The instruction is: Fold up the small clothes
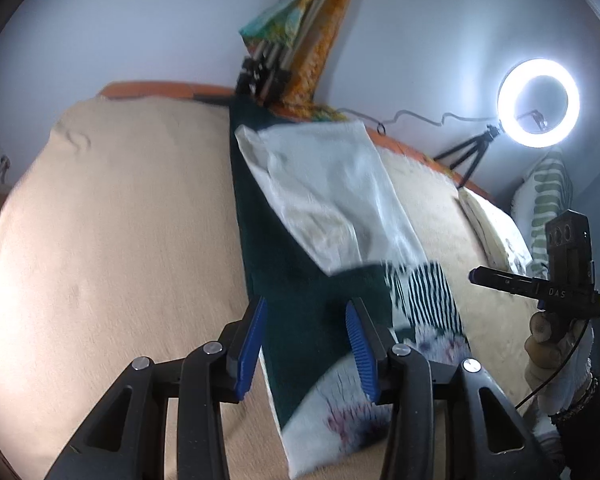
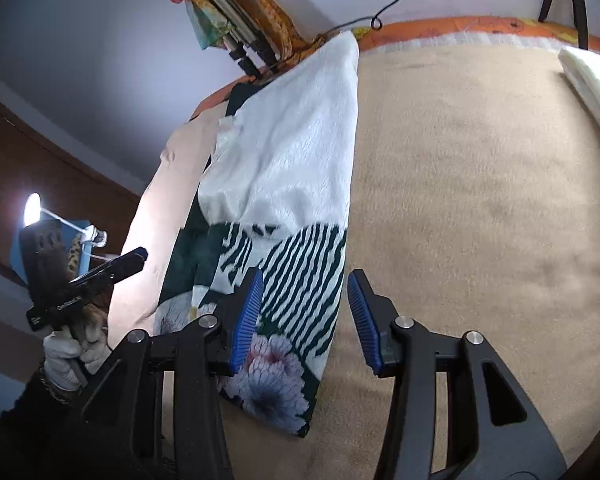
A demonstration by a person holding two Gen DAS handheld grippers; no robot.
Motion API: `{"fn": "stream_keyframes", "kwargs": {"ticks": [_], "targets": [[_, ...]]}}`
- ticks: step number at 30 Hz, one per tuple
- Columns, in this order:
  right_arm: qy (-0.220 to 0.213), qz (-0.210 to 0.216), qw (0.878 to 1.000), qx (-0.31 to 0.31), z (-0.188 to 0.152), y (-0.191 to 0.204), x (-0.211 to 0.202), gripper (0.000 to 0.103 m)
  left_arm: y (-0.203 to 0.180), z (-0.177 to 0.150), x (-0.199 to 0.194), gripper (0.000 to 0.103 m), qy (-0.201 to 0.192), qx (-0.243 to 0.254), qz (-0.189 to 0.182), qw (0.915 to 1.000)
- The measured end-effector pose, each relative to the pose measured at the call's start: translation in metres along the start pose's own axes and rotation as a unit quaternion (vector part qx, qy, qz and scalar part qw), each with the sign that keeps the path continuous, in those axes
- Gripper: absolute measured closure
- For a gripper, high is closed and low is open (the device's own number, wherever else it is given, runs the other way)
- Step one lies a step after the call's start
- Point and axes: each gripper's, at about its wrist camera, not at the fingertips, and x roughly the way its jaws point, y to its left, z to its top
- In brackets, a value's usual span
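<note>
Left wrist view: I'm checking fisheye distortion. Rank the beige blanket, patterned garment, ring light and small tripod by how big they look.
1. beige blanket
2. patterned garment
3. ring light
4. small tripod
Apparent size only; the last two stand farther away.

Motion blur smears the white cloth point(image 1: 340, 196) where it meets the striped part in the left wrist view. The near end of the folded garment point(image 1: 324, 420) runs behind the left claw point(image 1: 306, 344). The ring light's tripod point(image 1: 466, 156) legs drop behind the bed point(image 1: 120, 240) edge. The right claw point(image 2: 306, 320) covers part of the garment's flower print point(image 2: 272, 384).
</note>
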Motion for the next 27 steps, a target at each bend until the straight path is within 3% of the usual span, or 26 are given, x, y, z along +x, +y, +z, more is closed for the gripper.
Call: {"fn": "stream_keyframes", "kwargs": {"ticks": [6,11,21,24,27], "targets": [[-0.014,-0.041,0.999,-0.025,0.055,0.000,0.006,0.056,0.018,0.048,0.016,0.058,-0.013,-0.001,0.018,0.9998],[-0.006,-0.043,0.999,-0.027,0.106,-0.003,0.038,0.043,0.032,0.091,0.049,0.056,-0.007,0.004,0.035,0.9994],[0.028,-0.079,0.996,-0.014,0.157,-0.020,0.116,0.043,0.067,0.147,0.117,0.057,-0.003,-0.007,0.037,0.9993],[0.030,-0.081,0.996,-0.035,0.160,-0.016,0.122,0.054,0.073,0.157,0.133,0.058,-0.001,-0.010,0.028,0.9996],[0.037,-0.072,0.996,-0.049,0.161,-0.012,0.127,0.082,0.079,0.163,0.145,0.058,-0.001,-0.024,0.021,0.9995]]}}
